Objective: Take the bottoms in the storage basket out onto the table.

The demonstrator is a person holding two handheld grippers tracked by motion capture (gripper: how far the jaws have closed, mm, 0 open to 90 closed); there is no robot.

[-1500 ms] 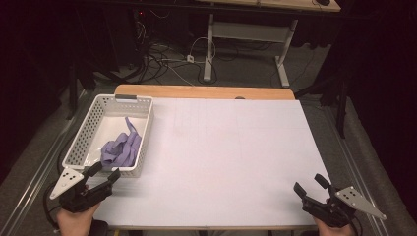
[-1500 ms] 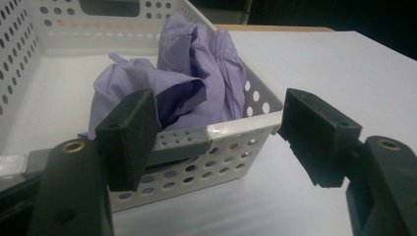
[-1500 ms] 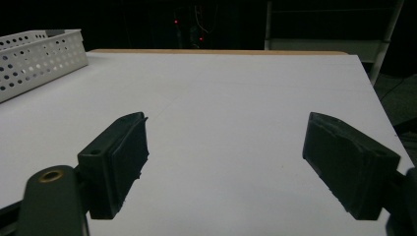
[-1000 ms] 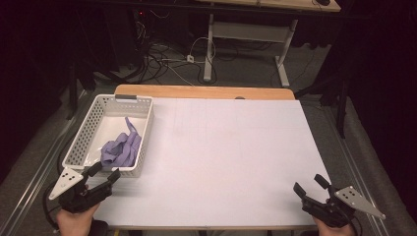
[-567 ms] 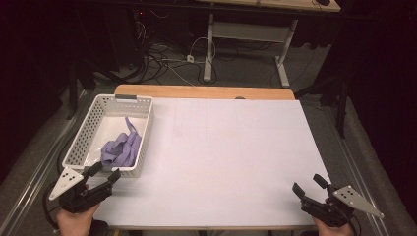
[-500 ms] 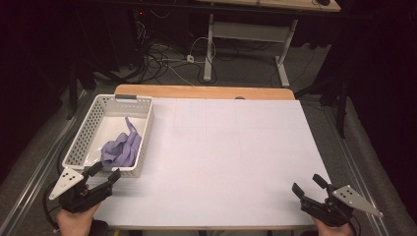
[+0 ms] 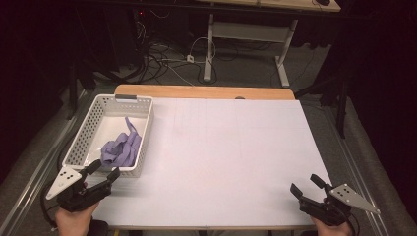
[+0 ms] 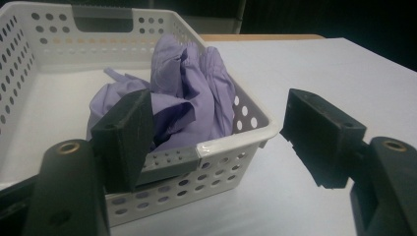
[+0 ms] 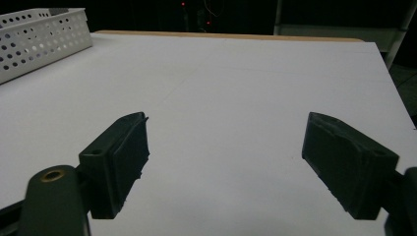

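Note:
A white perforated basket [image 7: 78,140] stands at the table's left side with a crumpled purple cloth [image 7: 120,147] inside. My left gripper [image 7: 104,168] hovers just short of the basket's near right corner. Its jaws have just been opening a little and hold nothing. In the left gripper view the basket corner [image 8: 231,140] and the cloth [image 8: 192,88] lie beyond the open gripper [image 8: 214,115]. My right gripper [image 7: 305,183] rests near the table's front right corner. In its own view the right gripper [image 9: 223,142] is open over bare table.
The white table top [image 7: 236,147] stretches between the two grippers, with a wooden strip along its far edge. The basket [image 9: 39,34] appears at the upper left of the right gripper view. Cables and desk legs lie on the dark floor behind.

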